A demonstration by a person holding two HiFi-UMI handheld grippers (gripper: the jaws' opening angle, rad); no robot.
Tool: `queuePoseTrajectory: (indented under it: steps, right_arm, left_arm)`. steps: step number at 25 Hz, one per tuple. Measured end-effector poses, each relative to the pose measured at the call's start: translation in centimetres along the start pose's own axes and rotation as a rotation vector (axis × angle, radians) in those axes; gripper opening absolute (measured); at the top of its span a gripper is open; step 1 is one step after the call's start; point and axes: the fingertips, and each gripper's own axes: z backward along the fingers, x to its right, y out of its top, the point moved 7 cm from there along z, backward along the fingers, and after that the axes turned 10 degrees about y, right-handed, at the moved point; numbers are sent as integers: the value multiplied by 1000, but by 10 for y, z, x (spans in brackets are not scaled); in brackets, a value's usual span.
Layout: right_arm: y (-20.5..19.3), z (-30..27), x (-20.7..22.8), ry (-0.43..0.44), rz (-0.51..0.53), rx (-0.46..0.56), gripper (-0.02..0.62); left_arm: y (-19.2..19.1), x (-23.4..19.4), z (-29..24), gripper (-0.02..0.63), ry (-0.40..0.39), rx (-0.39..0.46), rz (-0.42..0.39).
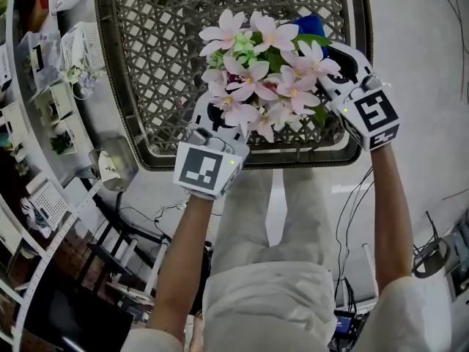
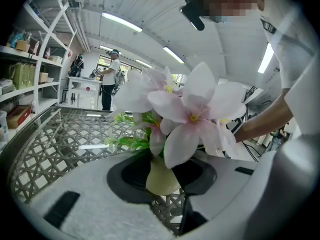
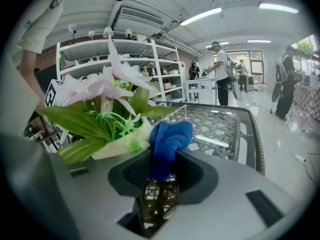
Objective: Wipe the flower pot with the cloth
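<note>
**A:** Left gripper [image 2: 162,173] has its jaws partway apart and clamped round the cream flower pot [image 3: 117,145], low on its body, under the pink flowers [image 1: 260,75]. The lattice table [image 1: 146,57] sits beneath the pot, with its near rim just beside it. I can't tell whether the base is resting or lifted.

**B:** And the right gripper [image 3: 162,176]?

**A:** It's narrow, pinching a bunched blue cloth [image 3: 170,136]. The wad pokes out past the jaws, right beside the pot's rim on the side away from the left gripper. I can't confirm contact from here.

**B:** So it's the wiping stroke. How should that go?

**A:** I'd say lead with the soft wad, not the jaw tips, and press on the pot's wall below the leaves. Strokes should be short and follow the curve of the pot.

**B:** Any risks?

**A:** The pot looks small and top-heavy with that bouquet. Push toward the left gripper so the clamp takes the load, otherwise the pot could twist in the pads.

**B:** And the far side of the pot?

**A:** Better to turn the pot with the left gripper than to reach the cloth through the petals.
</note>
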Motion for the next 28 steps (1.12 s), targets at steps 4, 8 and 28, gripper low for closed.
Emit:
queuePoseTrajectory:
  steps: [4, 8, 28]
  right_arm:
    - [-2, 7, -6, 11, 2, -4, 138]
    - [-7, 15, -17, 16, -22, 8, 137]
    - [-39, 36, -88, 77, -88, 28, 129]
  left_arm:
    - [-1, 1, 0, 130, 12, -2, 5]
    - [-1, 1, 1, 129, 17, 1, 8]
    - [-2, 0, 1, 129, 14, 4, 8]
